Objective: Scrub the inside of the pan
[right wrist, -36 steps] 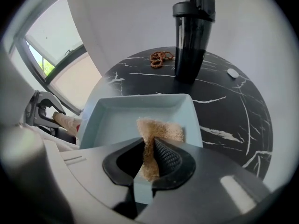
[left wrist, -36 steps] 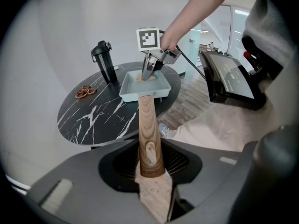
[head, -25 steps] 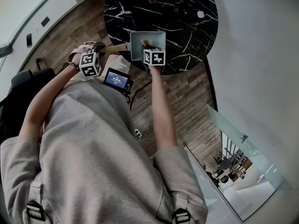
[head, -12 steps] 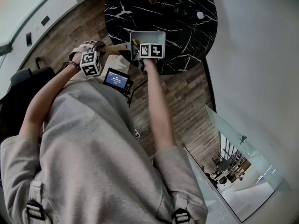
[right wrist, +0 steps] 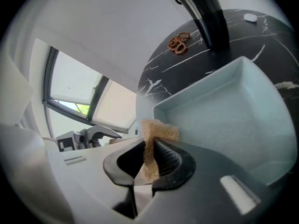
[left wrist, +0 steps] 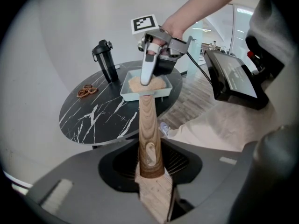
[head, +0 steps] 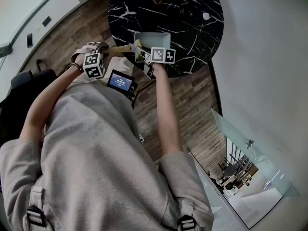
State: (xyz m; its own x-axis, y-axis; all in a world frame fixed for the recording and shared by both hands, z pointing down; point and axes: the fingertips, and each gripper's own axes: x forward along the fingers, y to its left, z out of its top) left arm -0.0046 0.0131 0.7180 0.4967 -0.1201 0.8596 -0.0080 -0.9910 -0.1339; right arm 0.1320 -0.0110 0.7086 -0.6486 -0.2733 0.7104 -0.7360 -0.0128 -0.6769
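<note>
I see a pale grey-blue pan [right wrist: 233, 106] on the black, white-veined table [head: 192, 18]; its handle [left wrist: 148, 134] is brown wood-grain, and the sponge [right wrist: 159, 130] at its rim is tan.

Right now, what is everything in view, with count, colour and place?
table: 1, black with white veins, before the person
pan: 1, pale blue-grey, table's near side
handle: 1, brown wood, from pan to left gripper
sponge: 1, tan, at the pan
bottle: 1, black, upright behind pan
brown coil: 1, near bottle
white bit: 1, table's far side
screen device: 1, black, person's chest
left gripper: fingers shut on handle
right gripper: fingers shut on sponge
</note>
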